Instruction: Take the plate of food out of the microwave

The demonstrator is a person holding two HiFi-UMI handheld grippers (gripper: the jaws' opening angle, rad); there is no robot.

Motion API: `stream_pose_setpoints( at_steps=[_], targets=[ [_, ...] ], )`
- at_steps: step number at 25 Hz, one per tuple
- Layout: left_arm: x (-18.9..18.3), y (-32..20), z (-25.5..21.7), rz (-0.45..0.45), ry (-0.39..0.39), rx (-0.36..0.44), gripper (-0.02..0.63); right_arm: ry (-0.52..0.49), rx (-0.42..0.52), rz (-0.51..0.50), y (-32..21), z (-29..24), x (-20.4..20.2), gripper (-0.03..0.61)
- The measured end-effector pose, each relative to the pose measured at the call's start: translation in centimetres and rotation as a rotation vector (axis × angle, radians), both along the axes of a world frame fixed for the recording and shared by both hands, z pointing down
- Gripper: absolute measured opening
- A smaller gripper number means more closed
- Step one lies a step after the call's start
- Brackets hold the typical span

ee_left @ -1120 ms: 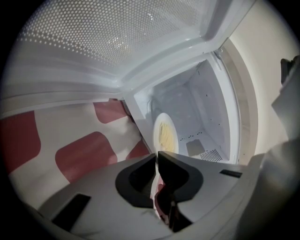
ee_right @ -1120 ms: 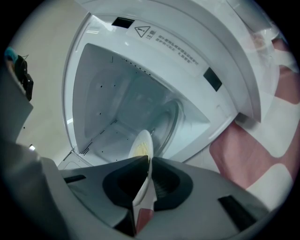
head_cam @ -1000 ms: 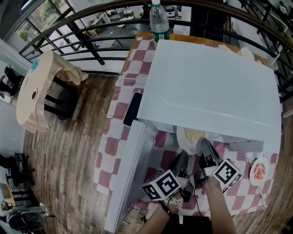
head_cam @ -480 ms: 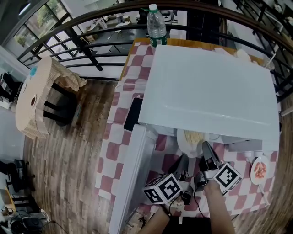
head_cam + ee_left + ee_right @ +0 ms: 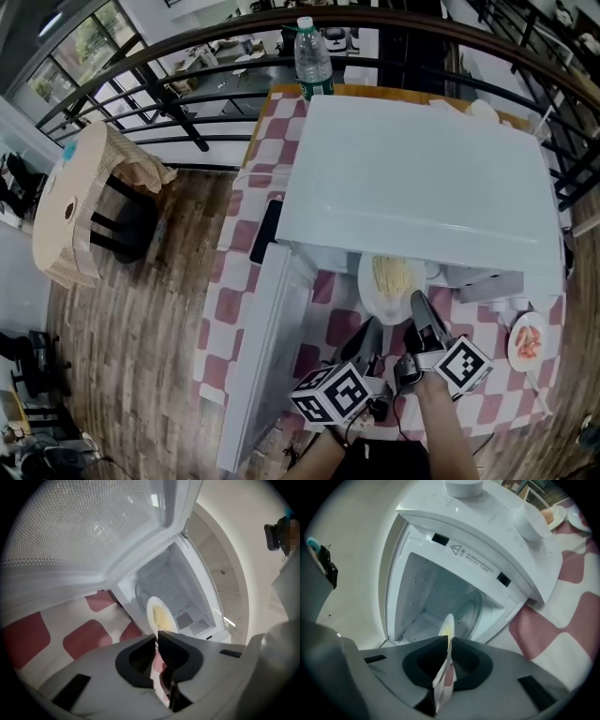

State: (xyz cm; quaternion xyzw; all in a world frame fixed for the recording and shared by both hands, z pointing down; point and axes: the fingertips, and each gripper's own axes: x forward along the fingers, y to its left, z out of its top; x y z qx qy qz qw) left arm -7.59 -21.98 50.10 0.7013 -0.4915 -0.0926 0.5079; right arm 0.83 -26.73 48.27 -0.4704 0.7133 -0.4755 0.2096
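1. Nearest the camera, at the bottom of the head view, two forearms (image 5: 442, 433) are seen, and a gripper is carried by each.
2. The left gripper (image 5: 372, 330) is closed on the near rim of the plate (image 5: 392, 302); in the left gripper view the white edge is pinched between its dark jaws.
3. The right gripper (image 5: 417, 302) is clamped on the same rim, just beside the left one; in the right gripper view the plate is seen edge-on, squeezed between the pads.
4. The plate is held at the mouth of the microwave (image 5: 412, 178), and pale yellow noodles (image 5: 394, 274) are heaped on it. Its far edge is hidden under the microwave's top in the head view.
5. The white microwave is set on a table (image 5: 394, 91) that is covered with a red-and-white checked cloth (image 5: 230, 305). Its door (image 5: 258, 366) is swung wide open to the left.
6. A small dish (image 5: 528, 342) of reddish food is placed on the cloth, near the microwave's right front corner.
7. A clear bottle (image 5: 312, 58) is stood upright at the table's far edge, behind the microwave.
8. Farther left, a woven chair (image 5: 80, 202) is set on the wooden floor (image 5: 141, 319), and a dark railing (image 5: 169, 56) is seen beyond.
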Motion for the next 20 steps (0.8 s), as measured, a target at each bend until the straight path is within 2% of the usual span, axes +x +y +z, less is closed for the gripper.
stream_pose_setpoints(
  at_steps=[11,20],
  targets=[
    [1.6,4.2,-2.6,-0.024,-0.018,0.063,0.049,-0.016,0.040,-0.017,4.0,-2.7,1.5,0.021],
    [2.8,8.8,-3.7,-0.045,-0.019,0.078,0.049,-0.028,0.063,-0.033,8.6,-3.9,2.6,0.021]
  ],
)
